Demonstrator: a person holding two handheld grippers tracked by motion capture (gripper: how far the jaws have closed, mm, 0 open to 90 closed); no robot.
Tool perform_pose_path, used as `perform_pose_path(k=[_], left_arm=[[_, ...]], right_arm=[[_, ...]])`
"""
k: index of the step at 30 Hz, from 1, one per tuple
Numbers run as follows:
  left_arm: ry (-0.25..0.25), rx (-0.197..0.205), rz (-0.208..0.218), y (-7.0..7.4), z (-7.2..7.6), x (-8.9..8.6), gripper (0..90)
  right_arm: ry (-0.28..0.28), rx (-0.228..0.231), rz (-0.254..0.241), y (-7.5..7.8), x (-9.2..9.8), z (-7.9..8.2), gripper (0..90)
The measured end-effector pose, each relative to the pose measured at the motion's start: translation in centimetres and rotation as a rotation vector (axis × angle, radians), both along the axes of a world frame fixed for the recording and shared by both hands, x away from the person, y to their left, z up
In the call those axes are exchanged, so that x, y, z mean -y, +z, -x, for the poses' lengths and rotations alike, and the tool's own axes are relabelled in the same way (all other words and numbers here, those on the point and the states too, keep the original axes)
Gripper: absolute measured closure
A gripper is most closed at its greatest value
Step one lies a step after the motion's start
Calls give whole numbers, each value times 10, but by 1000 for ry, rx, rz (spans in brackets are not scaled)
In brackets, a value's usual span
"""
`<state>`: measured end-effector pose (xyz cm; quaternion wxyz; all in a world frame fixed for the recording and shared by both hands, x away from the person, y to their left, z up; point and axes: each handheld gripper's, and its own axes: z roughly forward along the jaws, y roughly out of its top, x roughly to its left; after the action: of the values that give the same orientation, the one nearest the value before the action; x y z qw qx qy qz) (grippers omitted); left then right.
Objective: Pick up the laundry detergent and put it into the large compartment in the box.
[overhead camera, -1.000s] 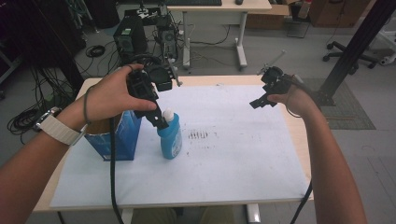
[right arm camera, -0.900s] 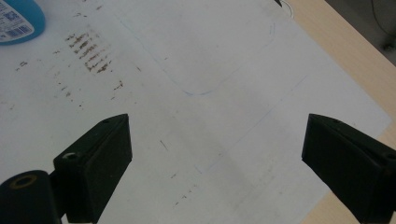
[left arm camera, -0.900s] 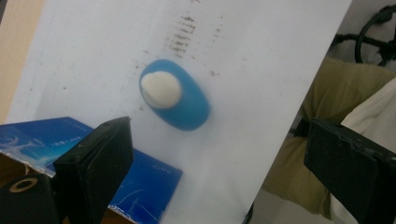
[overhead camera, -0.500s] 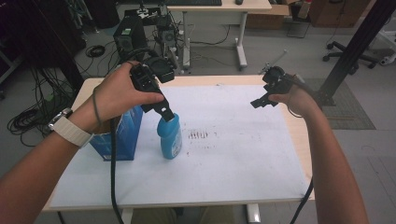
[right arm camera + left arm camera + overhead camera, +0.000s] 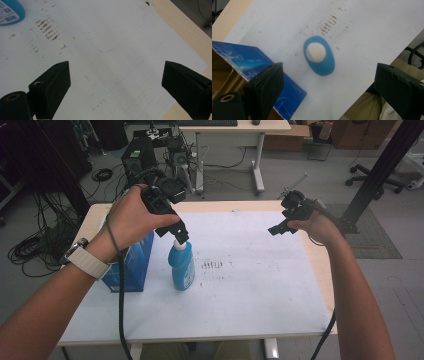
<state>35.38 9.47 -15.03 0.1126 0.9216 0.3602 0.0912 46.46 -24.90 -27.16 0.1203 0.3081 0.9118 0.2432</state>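
left wrist: pale ribbed watch band point(image 5: 85, 261)
left gripper point(image 5: 175, 232): black, blocky jaws, black cable point(image 5: 120, 310) at lower left
right gripper point(image 5: 278, 229): black, cable at lower right
forearms: bare, no sleeves

Light: even, soft indoor brightness.
Shadows: faint, under the bottle point(image 5: 182, 265).
Glare: none on the white surface point(image 5: 260, 290).
Focus: all views soft; near fingers point(image 5: 265, 87) blurred.

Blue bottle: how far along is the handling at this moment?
Done: the blue bottle stands upright on the white sheet beside the blue box. In hand: the left gripper hangs open directly over the white cap, jaws wide of it and gripping nothing. Left: whatever follows, probably a grasp at the cap. The right gripper waits open over bare sheet.
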Motion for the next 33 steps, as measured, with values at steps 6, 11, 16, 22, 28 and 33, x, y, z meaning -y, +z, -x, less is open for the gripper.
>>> perform_pose_path(k=[6, 11, 16, 22, 28, 33], left_arm=[[61, 8, 8, -2, -3, 1, 100], [103, 12, 17, -4, -4, 2, 99], [134, 13, 26, -6, -5, 1, 92], [157, 9, 30, -9, -7, 1, 92], [193, -7, 36, -14, -9, 0, 96], [256, -11, 34, -19, -12, -3, 98]], right_arm=[[2, 2, -3, 0, 1, 0, 86], [5, 3, -4, 0, 1, -1, 86], [8, 4, -7, 0, 1, -1, 86], [12, 5, -10, 0, 1, -1, 86], [16, 3, -10, -1, 0, -2, 86], [20, 2, -11, -1, -1, -3, 86]])
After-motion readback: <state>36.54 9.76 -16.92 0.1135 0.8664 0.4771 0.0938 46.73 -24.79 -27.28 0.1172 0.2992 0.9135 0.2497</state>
